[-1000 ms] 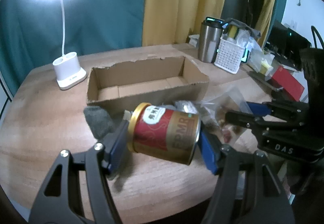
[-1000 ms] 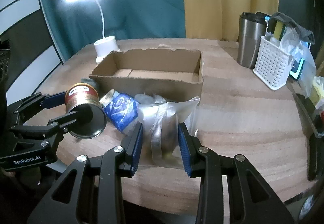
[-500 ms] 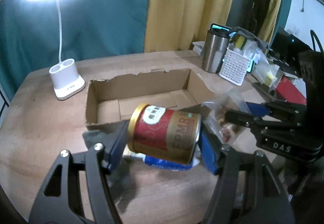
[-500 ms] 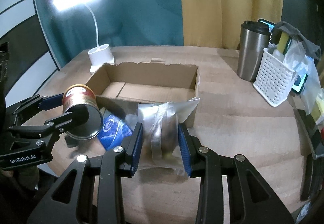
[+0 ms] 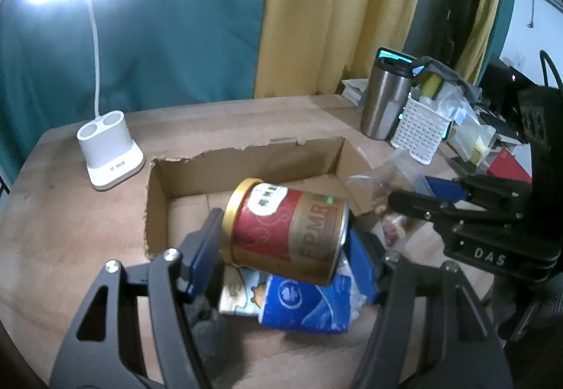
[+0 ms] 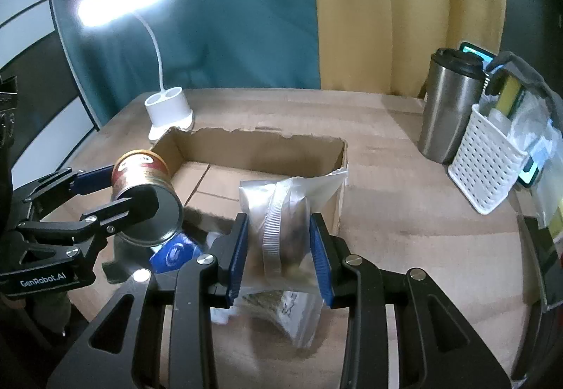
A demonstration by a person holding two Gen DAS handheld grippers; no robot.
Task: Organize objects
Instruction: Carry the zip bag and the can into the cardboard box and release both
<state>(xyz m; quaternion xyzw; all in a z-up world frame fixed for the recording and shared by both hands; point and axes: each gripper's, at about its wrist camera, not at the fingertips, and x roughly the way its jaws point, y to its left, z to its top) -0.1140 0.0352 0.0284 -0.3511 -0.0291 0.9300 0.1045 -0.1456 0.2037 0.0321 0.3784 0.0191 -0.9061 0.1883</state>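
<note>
Cardboard box [image 6: 267, 156] sits open mid-table, its torn rim ragged, and both loads hang right at its near wall. Risk here: the red-and-gold tin [image 5: 286, 230], clamped sideways end to end, could roll out of the pads or clip that rim on the way in. The limp zip bag [image 6: 278, 230] may snag the right corner. Left gripper [image 5: 281, 250] stands about half spread, closed on the tin; right gripper [image 6: 279, 255] is squeezed tight around the bag. Blue pouch [image 5: 306, 304] lies beneath.
</note>
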